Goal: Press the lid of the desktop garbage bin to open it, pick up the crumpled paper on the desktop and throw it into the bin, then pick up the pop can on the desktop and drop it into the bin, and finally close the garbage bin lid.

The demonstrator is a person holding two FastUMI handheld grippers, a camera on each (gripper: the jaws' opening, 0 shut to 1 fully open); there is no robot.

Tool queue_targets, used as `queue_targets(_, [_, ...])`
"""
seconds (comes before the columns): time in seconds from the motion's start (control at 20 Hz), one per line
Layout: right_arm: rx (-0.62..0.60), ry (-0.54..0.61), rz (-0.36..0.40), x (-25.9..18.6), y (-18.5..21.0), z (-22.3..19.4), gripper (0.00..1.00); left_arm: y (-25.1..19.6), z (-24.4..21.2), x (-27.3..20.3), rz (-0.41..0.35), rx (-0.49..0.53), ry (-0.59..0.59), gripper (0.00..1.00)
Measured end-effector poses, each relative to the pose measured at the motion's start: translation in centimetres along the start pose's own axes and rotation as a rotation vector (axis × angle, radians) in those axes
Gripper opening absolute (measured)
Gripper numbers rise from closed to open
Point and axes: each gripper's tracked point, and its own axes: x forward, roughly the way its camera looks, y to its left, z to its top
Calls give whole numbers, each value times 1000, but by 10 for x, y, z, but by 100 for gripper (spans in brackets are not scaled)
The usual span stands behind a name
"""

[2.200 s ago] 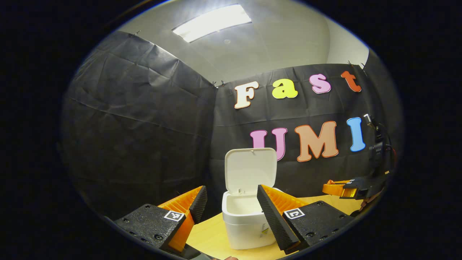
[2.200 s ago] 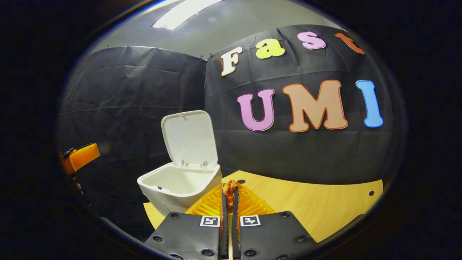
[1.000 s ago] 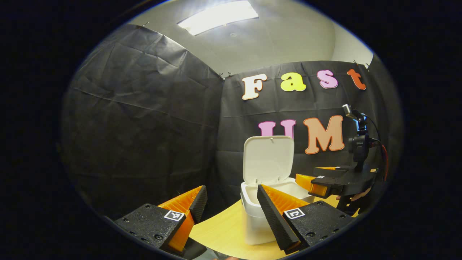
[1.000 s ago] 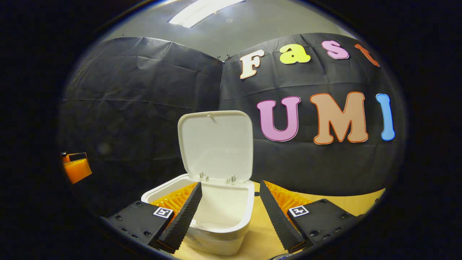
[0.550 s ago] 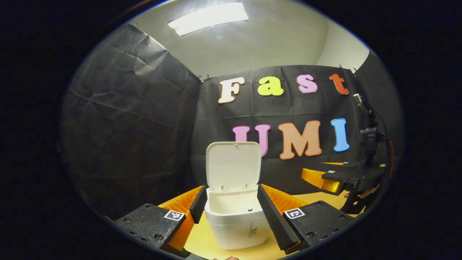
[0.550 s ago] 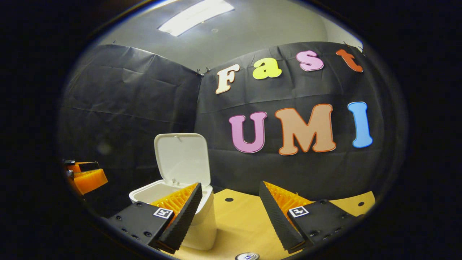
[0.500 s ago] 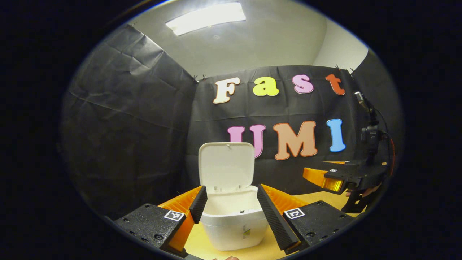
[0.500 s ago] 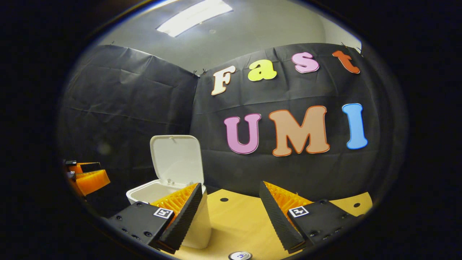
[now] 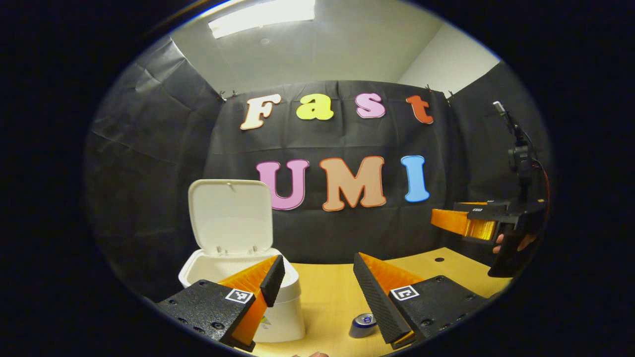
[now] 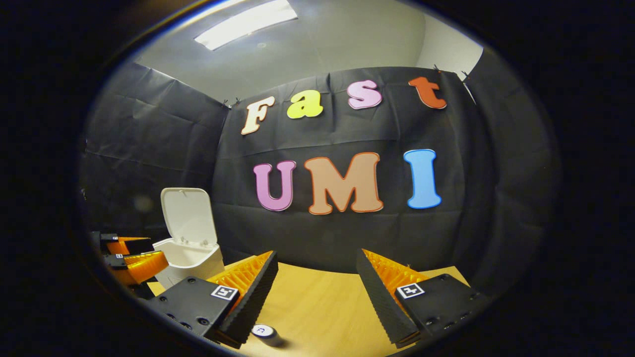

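Both grippers spread, nothing held; bin open, can on the desk.

My left gripper [image 9: 313, 277] has its fingers wide apart, the white bin [image 9: 285, 317] sits behind its left finger with lid [image 9: 230, 215] upright. The pop can [image 9: 363, 325] stands on the desk [image 9: 327, 297] just beside my left gripper's right finger. My right gripper [image 10: 317, 277] is also spread and empty, above the desk, with the can near its left finger. Crumpled paper: can't tell where.
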Motion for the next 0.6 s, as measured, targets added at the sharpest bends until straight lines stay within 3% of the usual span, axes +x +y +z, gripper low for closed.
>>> queue_targets(0.25, [1, 29, -131, -41, -63, -10, 100, -40, -42, 21, -84, -17, 75, 85])
queue_targets(0.6, [33, 98, -267, -93, -111, -31, 100, -71, -117, 40, -129, -27, 198, 85])
